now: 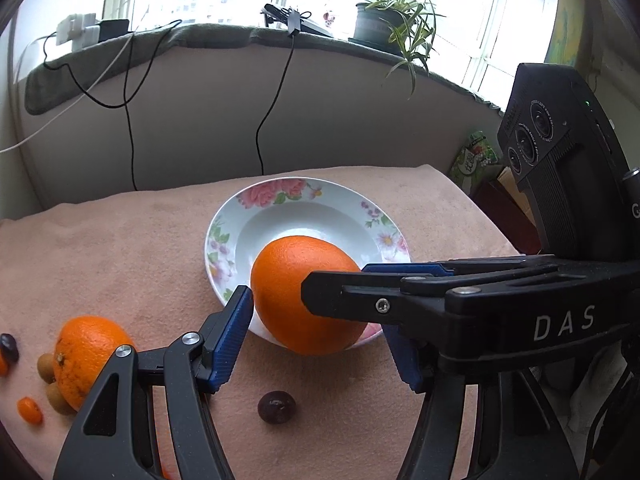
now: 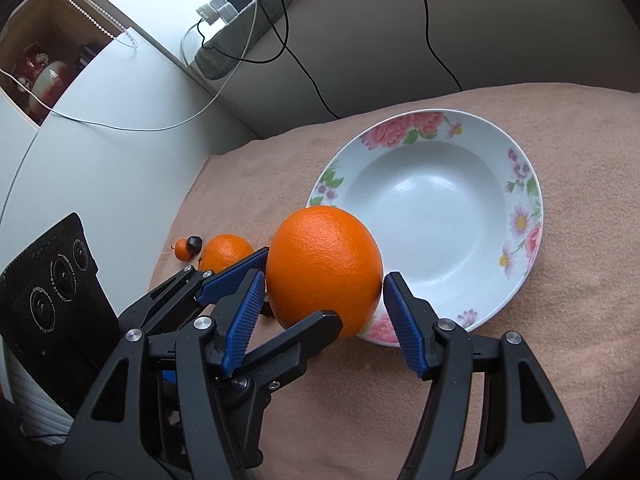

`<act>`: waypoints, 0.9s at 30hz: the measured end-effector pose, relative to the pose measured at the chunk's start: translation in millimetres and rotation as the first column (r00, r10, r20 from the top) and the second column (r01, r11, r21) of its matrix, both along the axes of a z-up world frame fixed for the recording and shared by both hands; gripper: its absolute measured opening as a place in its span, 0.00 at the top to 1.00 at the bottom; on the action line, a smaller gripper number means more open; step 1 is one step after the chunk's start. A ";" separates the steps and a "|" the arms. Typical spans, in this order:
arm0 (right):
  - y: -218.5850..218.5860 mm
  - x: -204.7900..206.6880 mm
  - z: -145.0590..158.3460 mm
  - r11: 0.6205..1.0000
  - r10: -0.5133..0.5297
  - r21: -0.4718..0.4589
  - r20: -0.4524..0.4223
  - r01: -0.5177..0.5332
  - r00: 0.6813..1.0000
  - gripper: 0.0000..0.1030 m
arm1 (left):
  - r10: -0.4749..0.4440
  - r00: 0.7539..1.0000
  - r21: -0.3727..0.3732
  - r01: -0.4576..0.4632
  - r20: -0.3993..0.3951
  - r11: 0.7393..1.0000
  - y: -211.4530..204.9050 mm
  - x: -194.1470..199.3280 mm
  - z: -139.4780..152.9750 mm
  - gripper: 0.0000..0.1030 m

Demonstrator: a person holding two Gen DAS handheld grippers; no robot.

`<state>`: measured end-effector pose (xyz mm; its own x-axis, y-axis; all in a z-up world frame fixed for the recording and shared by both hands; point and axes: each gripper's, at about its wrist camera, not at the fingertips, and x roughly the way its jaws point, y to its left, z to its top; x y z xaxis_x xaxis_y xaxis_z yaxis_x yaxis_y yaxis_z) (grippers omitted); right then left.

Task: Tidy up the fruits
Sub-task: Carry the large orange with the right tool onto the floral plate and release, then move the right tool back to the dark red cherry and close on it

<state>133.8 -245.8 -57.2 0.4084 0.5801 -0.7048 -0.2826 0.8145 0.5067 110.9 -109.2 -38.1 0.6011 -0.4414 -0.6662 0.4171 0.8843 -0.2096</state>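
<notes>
Large round orange fruit (image 2: 324,256) is what we see caught between both tools at once, over the near rim of the white floral-edged ceramic plate (image 2: 520,184). It covers part of that rim and looks lifted clear of it, though we cannot be sure.

We see the left hand-held gripper (image 1: 316,316) half spread, with its blue ribbed pad against the orange's left flank. Its other finger is hidden behind the second tool, so we read it as holding the orange.

The right hand-held gripper (image 2: 324,280) crosses it from the plate's right side. It is also half spread, with a blue pad touching each flank of the same fruit. The two grips sit crosswise on the orange.

The plate rests on a counter covered in peach-pink cloth (image 1: 120,248), and its bowl is bare.

On the near side of the plate, a dark reddish-brown round fruit (image 1: 277,407) lies alone on the cloth. Well to the plate's left, seen from the left wrist, we find a smaller orange citrus fruit (image 1: 86,344). Two tan longan-like balls (image 1: 46,367) touch it, and a small oval orange kumquat (image 1: 29,410) and a dark purple grape (image 1: 8,347) lie just beside them.

Beyond the plate, black cables (image 1: 260,132) hang from a window ledge that carries a green potted plant (image 1: 380,20).
</notes>
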 end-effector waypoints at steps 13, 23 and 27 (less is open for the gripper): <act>-23.8 -14.5 20.0 0.995 -0.087 -0.042 0.096 0.091 0.992 0.19 | 0.038 0.999 -0.009 -0.037 0.014 0.999 15.1 -8.3 7.5 0.38; -30.0 -32.4 22.9 0.986 -0.126 -0.088 0.135 0.139 0.983 0.18 | 0.051 0.999 -0.024 -0.051 0.009 0.998 26.9 -22.1 8.7 0.30; -26.4 -41.1 25.0 0.981 -0.129 -0.118 0.174 0.151 0.976 0.18 | 0.073 0.997 -0.017 -0.073 0.004 0.997 37.6 -30.5 8.2 0.29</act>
<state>92.7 -272.3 -32.3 0.5963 0.4164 -0.6863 -0.2316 0.9078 0.3496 80.4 -71.6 -29.8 0.6354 -0.4074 -0.6559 0.3528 0.9088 -0.2227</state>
